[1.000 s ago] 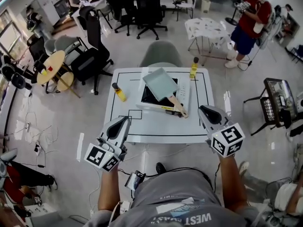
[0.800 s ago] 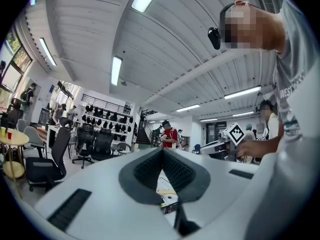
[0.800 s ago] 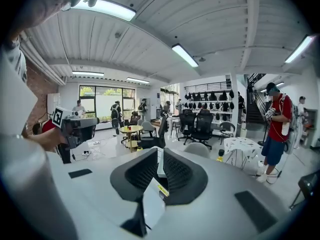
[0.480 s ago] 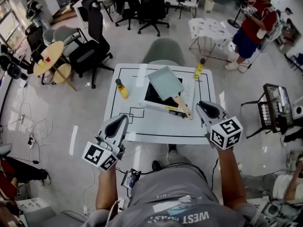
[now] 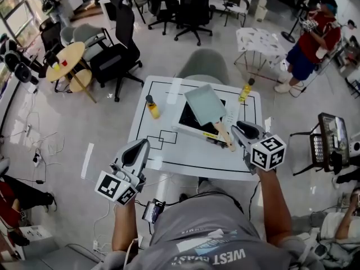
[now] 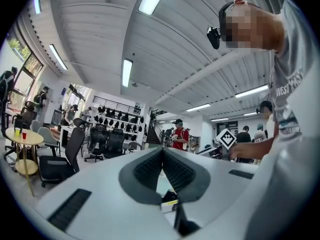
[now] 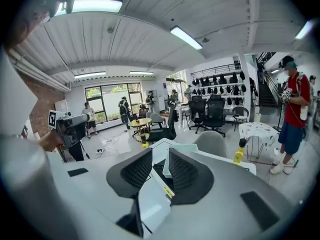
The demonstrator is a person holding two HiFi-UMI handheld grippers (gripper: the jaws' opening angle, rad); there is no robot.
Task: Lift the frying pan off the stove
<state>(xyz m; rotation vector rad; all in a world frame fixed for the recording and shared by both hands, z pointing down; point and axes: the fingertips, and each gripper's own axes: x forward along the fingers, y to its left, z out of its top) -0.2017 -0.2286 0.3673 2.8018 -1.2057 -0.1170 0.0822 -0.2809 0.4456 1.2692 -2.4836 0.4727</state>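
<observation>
My empty right tongs (image 5: 241,129) are opening to grab the square grey frying pan (image 5: 202,101) at ten o'clock; my left tongs (image 5: 140,145) are clenched, just waiting.

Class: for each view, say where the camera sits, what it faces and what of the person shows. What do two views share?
Head view: on the head, facing steeply down at table, stove and frying pan; shows shirt, forearms, left gripper, right gripper.
Left gripper view: on the left gripper, facing along its shut jaws across the room; shows shirt.
Right gripper view: on the right gripper, along its opening, empty jaws toward the stove; shows shirt.
Shared: both gripper views show the red-shirted bystander.
</observation>
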